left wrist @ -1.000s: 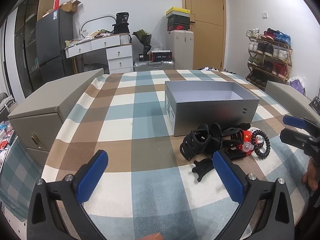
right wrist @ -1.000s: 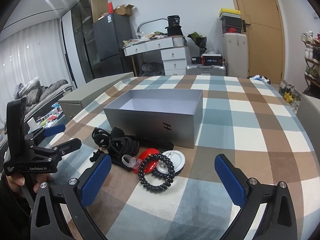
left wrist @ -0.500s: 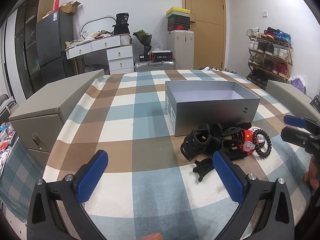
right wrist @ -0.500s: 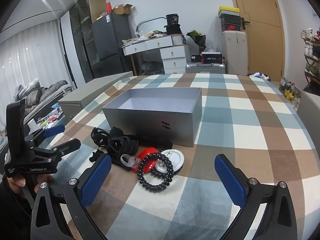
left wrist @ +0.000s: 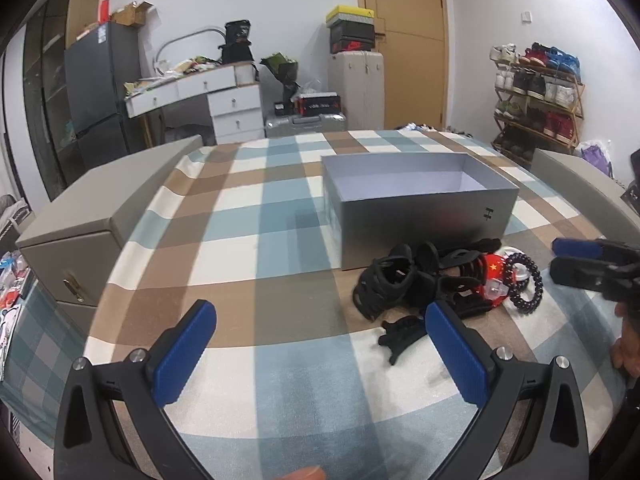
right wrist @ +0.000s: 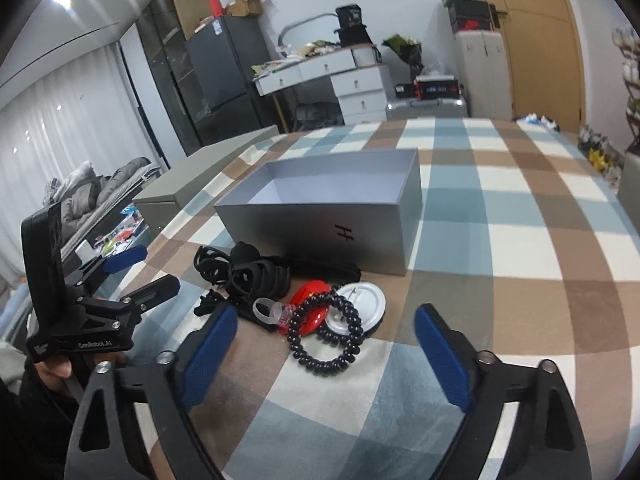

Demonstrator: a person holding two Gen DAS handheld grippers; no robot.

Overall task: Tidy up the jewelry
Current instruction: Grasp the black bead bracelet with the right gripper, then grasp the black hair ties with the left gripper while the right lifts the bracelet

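Note:
An open, empty grey box (left wrist: 420, 204) (right wrist: 320, 216) stands on the checked cloth. In front of it lies a pile: black hair claws (left wrist: 392, 280) (right wrist: 256, 276), a red badge (left wrist: 494, 270) (right wrist: 312, 300), a white disc (right wrist: 360, 304), a clear ring (right wrist: 266, 310) and a black spiral band (left wrist: 524, 284) (right wrist: 324, 332). My right gripper (right wrist: 326, 314) (left wrist: 558, 260) hovers just short of the band, its jaws closing, pads touching nothing. Left of the pile my left gripper (left wrist: 320, 312) (right wrist: 150, 270) is held open and empty, a small black clip (left wrist: 402, 334) beside its right finger.
Closed beige cases flank the table, one on the left (left wrist: 100, 216) (right wrist: 192, 188) and one on the right (left wrist: 580, 184). A person's hand (left wrist: 628, 344) holds the right gripper at the table's near right edge. Bare checked cloth (right wrist: 520, 220) stretches right of the box.
The right gripper's jaws have narrowed, and it has tilted and crept a little nearer the spiral band. The left gripper and the pile look the same.

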